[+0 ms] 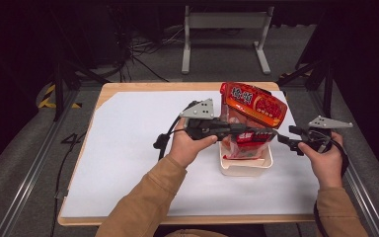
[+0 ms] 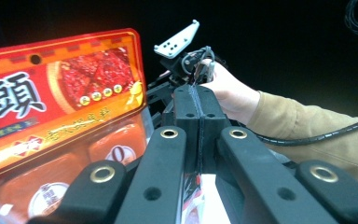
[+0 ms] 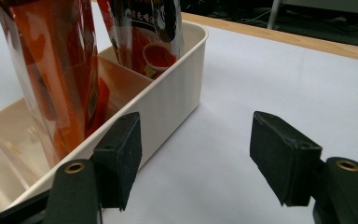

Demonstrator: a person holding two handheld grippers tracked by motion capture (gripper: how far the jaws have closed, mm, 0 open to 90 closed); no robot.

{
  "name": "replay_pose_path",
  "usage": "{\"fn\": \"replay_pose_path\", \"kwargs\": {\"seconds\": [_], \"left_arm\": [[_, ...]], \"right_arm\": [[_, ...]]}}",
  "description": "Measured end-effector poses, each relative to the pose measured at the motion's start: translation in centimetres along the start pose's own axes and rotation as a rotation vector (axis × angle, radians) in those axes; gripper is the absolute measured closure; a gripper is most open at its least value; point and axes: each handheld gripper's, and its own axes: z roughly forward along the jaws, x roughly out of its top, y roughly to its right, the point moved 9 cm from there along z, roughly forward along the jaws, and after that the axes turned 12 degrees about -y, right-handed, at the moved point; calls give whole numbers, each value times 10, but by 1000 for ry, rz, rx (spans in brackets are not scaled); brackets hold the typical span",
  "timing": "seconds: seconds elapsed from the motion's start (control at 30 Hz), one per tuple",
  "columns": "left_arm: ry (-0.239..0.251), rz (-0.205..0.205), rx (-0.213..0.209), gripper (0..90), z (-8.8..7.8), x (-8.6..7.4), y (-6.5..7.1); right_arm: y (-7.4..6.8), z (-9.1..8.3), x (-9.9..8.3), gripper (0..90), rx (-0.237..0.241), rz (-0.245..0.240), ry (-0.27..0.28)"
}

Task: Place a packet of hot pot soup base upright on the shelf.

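Left claw [image 1: 264, 133] pinching red snack bag [image 1: 252, 106] at its clear lower part, bag standing upright in cream bin [image 1: 245, 167] mid-desk. Right claw [image 3: 196, 161] spread, empty, just beside bin's wall. Risk: top-heavy bag flops or slips from thin pinch; tug could tip light bin. White sheet [image 1: 128, 148] covers wooden desk [image 1: 143, 87]; dark room, cables on grey floor behind.

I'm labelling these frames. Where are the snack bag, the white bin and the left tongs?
Snack bag [image 1: 254, 104]: high view, on its orange top panel.
White bin [image 3: 175, 95]: right gripper view, on its outer side wall.
Left tongs [image 2: 199, 112]: left gripper view, where the closed tips meet.
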Motion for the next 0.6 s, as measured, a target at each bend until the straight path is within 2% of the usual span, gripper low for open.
{"fn": "replay_pose_path", "kwargs": {"seconds": [0.3,0.6], "left_arm": [[-18,13,-20,900,14,-5,4],[-42,-1,-25,900,20,-14,2]], "right_arm": [[0,0,0,347,2,2,1],[0,0,-1,345,5,3,-1]]}}
